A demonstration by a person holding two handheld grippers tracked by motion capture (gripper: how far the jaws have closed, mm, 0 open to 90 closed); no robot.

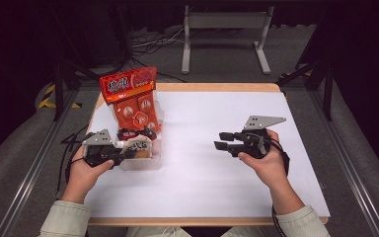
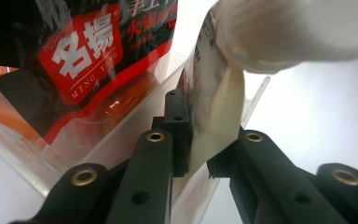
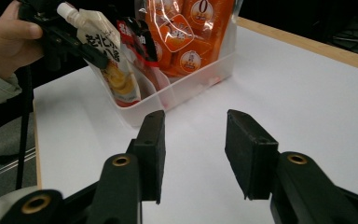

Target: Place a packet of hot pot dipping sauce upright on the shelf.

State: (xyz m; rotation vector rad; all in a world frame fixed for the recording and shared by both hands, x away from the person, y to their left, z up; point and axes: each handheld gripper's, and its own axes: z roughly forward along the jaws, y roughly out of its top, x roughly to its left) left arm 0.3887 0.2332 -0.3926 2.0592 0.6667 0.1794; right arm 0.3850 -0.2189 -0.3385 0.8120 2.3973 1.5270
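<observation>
A clear plastic bin stands at the table's left. In it an orange snack bag stands upright at the far end, with a black-and-red packet in the middle. At the near end a white spouted pouch leans, and my left gripper is shut on its upper edge. In the left gripper view the pouch runs between the two pads, beside the packet. My right gripper hovers open over the bare white table, pointing towards the bin, with nothing between its fingers.
The white tabletop has a wooden rim along its far edge. A grey metal stand and cables lie on the floor beyond the table. Cables trail from both grippers.
</observation>
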